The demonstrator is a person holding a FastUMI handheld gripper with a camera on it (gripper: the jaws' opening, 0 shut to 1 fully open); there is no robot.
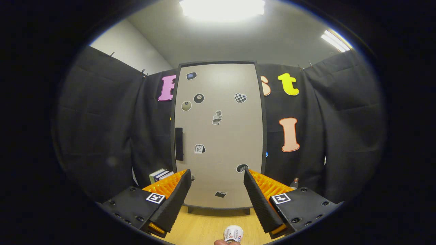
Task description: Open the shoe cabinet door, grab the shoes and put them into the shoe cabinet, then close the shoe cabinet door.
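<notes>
Straight ahead, far: shoe cabinet door (218, 136) closed, upright | handle (179, 144) vertical, on door's left edge, beyond left finger | gripper (216, 190) wide, empty | shoe (233, 233) near, between fingers, on floor (201, 228).

The shoe (233, 233) between the fingers of the hand-held gripper (217, 183) is cut off at its near end, and its type cannot be determined. The books (160, 175) and the bottle (294, 183) flanking the shoe cabinet (218, 136) are partly hidden behind the spread fingers. The small stickers (216, 117) on the closed cabinet door are too small to be identified.
</notes>
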